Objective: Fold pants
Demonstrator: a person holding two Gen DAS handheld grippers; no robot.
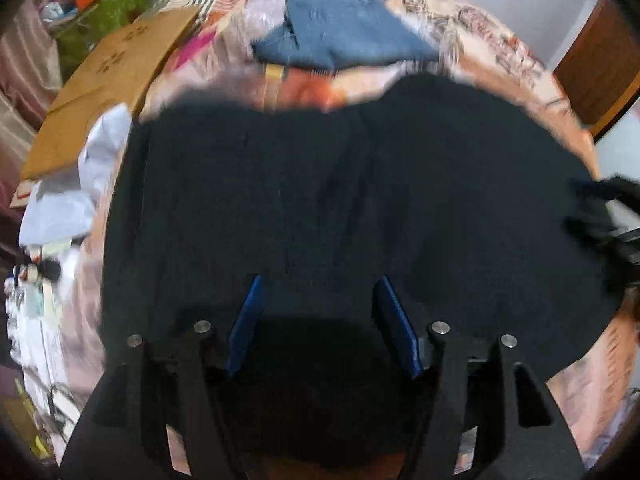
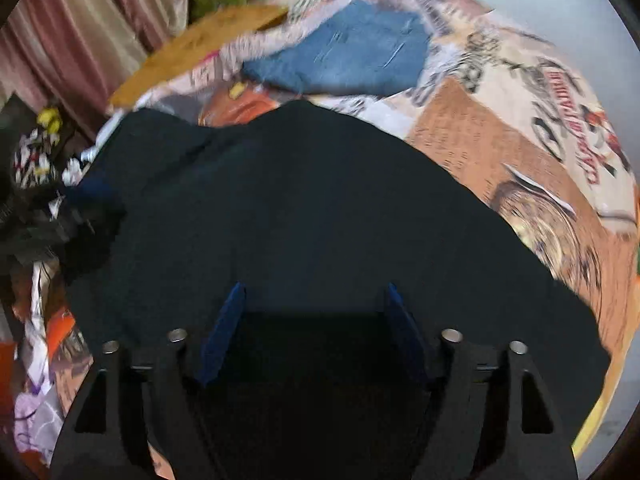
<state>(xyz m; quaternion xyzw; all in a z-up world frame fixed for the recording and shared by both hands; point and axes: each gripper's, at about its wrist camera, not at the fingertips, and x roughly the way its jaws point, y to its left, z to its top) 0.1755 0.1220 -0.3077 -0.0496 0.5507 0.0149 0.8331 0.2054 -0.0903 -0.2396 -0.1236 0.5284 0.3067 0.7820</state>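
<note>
Black pants (image 1: 340, 200) lie spread across a patterned bedspread (image 1: 508, 52); they also fill the middle of the right wrist view (image 2: 312, 208). My left gripper (image 1: 320, 284) is open, its blue fingers (image 1: 250, 320) wide apart just above the near edge of the pants. My right gripper (image 2: 316, 290) is open too, blue fingers (image 2: 224, 328) apart over the pants' near edge. Each view shows the other gripper as a dark blur at the pants' side: right one (image 1: 612, 216), left one (image 2: 72, 224). Both views are motion-blurred.
Folded blue jeans (image 1: 340, 36) lie on the bed beyond the black pants, also in the right wrist view (image 2: 352, 56). A cardboard sheet (image 1: 108, 80) lies at the bed's far left. Clutter and curtains (image 2: 80, 32) stand to the left. A wooden door (image 1: 600, 64) is at right.
</note>
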